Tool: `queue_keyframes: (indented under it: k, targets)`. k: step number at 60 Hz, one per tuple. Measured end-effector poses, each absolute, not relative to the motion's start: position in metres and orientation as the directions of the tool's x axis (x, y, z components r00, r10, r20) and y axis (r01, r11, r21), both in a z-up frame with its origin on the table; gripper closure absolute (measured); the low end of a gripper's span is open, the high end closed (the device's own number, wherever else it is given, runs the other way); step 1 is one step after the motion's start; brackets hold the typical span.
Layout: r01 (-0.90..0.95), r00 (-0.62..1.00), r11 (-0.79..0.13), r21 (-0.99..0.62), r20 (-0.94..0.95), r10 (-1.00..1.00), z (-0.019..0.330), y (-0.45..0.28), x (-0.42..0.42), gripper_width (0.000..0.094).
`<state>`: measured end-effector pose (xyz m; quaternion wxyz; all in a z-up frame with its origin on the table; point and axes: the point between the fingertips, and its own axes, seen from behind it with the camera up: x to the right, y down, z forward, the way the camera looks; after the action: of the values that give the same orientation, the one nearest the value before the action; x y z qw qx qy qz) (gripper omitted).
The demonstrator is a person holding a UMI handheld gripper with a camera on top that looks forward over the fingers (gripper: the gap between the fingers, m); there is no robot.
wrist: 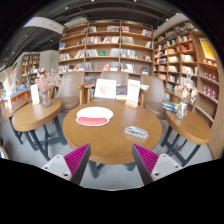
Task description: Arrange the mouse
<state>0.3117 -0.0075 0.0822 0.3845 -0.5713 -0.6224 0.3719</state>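
A round wooden table (110, 140) stands just ahead of my fingers. On it lies a white oval mouse pad with a red patch (93, 116), left of the middle. A small grey mouse (136, 131) lies to the pad's right, nearer me. My gripper (112, 165) is open and empty, held back from the table's near edge. Its magenta pads (78, 160) are spread wide with nothing between them.
Two white upright sign cards (104, 88) (133, 93) stand at the table's far side. Smaller round tables stand to the left (35, 113) and to the right (190, 125), with chairs around. Bookshelves (105, 48) line the back wall. Grey floor lies below the fingers.
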Motion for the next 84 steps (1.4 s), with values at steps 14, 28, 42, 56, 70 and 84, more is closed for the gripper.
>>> queue_keyframes:
  k: [14, 28, 42, 56, 70, 84]
  targets:
    - [0.441, 0.047, 0.039, -0.897, 0.066, 0.997, 0.064, 0.068, 0.286, 0.0076]
    - [0.455, 0.087, 0.024, -0.89, 0.071, 0.994, 0.042, 0.106, 0.269, 0.0078]
    - [0.465, 0.092, 0.017, -0.885, 0.067, 0.993, 0.02, 0.118, 0.24, 0.0077]
    - [0.492, 0.097, -0.013, -0.871, 0.04, 0.994, 0.002, 0.132, 0.204, 0.0074]
    - [0.525, 0.082, -0.026, -0.85, 0.021, 0.996, -0.013, 0.14, 0.166, 0.0078]
    - [0.555, 0.065, -0.025, -0.832, 0.013, 0.998, -0.014, 0.139, 0.132, 0.0082]
